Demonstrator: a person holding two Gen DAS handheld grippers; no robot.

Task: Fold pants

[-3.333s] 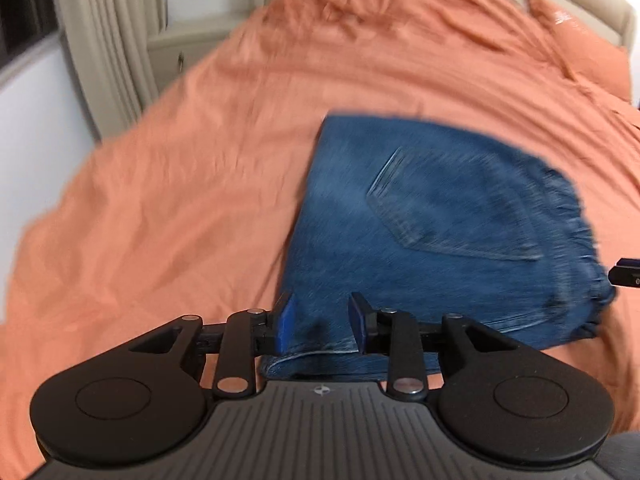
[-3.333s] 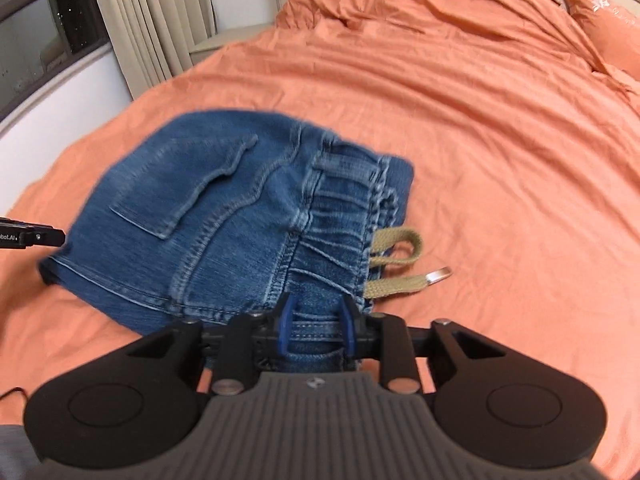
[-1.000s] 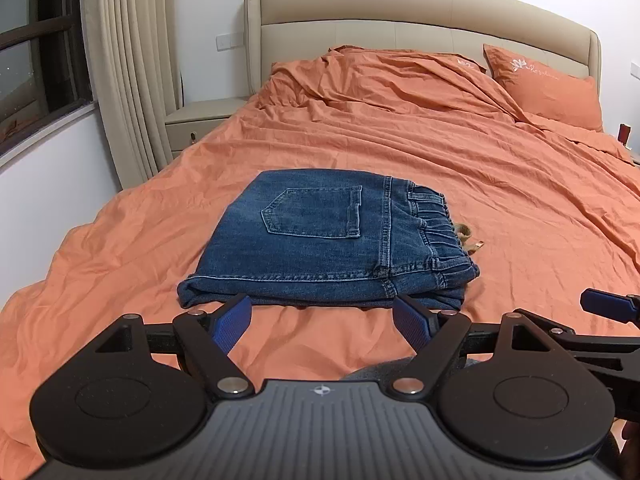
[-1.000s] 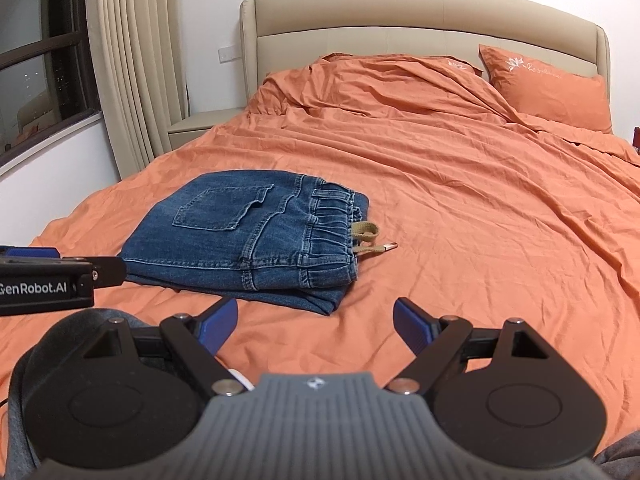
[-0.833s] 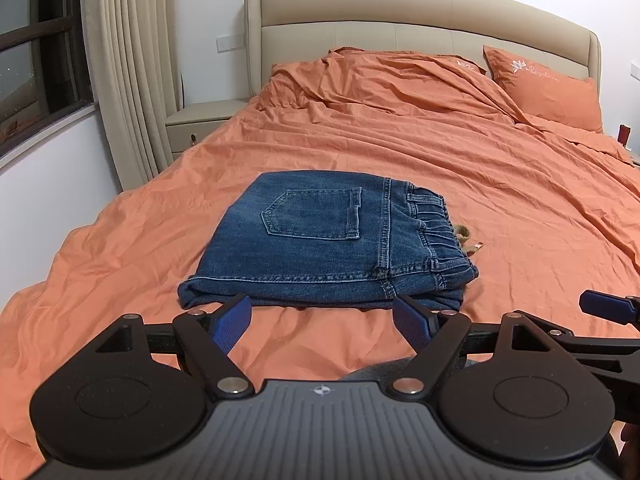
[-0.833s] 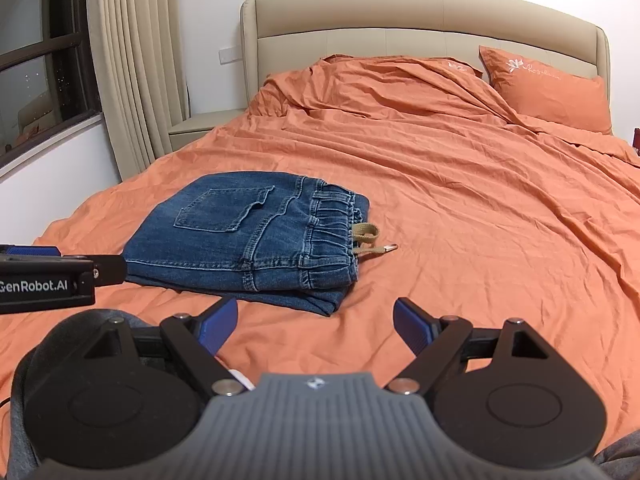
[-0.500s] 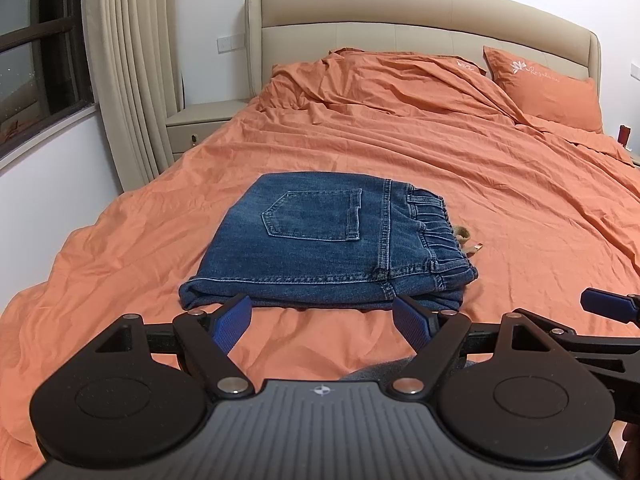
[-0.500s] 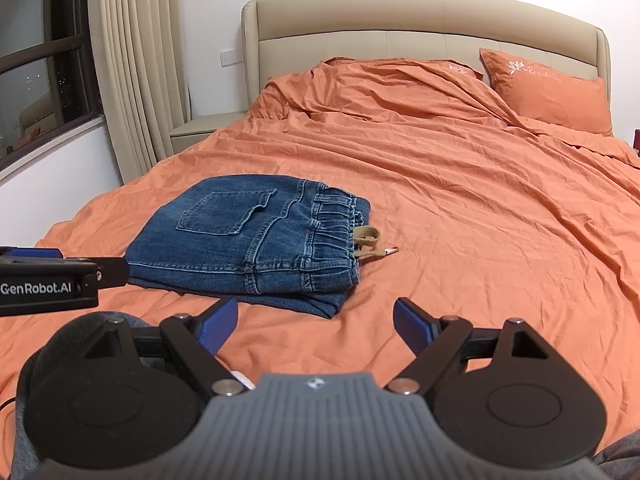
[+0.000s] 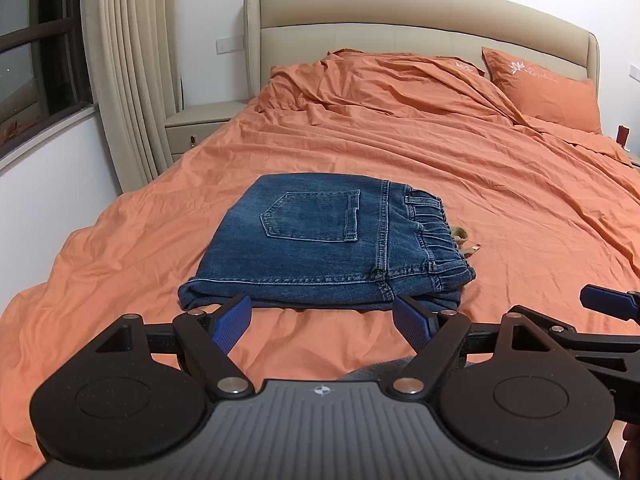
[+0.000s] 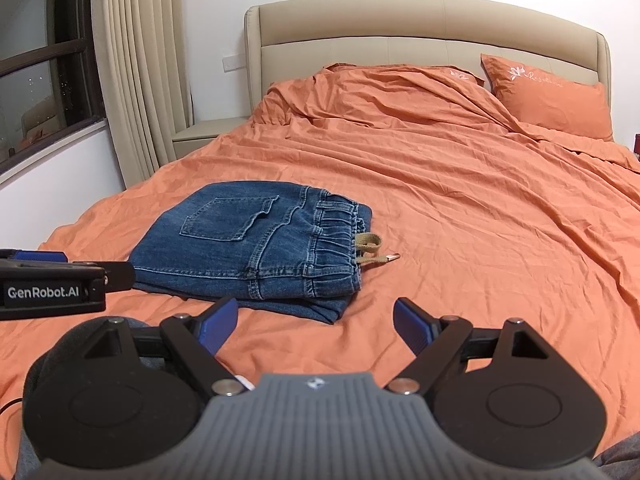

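Note:
A pair of blue denim pants [image 9: 320, 244] [image 10: 256, 248] lies folded into a compact rectangle on the orange bed, back pocket up, elastic waistband to the right. A tan drawstring [image 10: 370, 250] pokes out beside the waistband. My left gripper [image 9: 322, 322] hovers open just short of the pants' near edge, nothing between its blue pads. My right gripper [image 10: 316, 324] is open too, held back from the pants and slightly to their right. Neither gripper touches the denim.
The orange bedspread [image 9: 440, 152] stretches wide to the right and behind the pants. An orange pillow [image 9: 544, 92] leans on the beige headboard [image 9: 400, 20]. A nightstand [image 9: 200, 124], curtains [image 9: 128, 72] and a window stand at the left. The other gripper's side shows at left [image 10: 52, 284].
Over three seconds both grippers let go of the pants and drew back from them. In the last second the views barely shifted, and the pants lie still.

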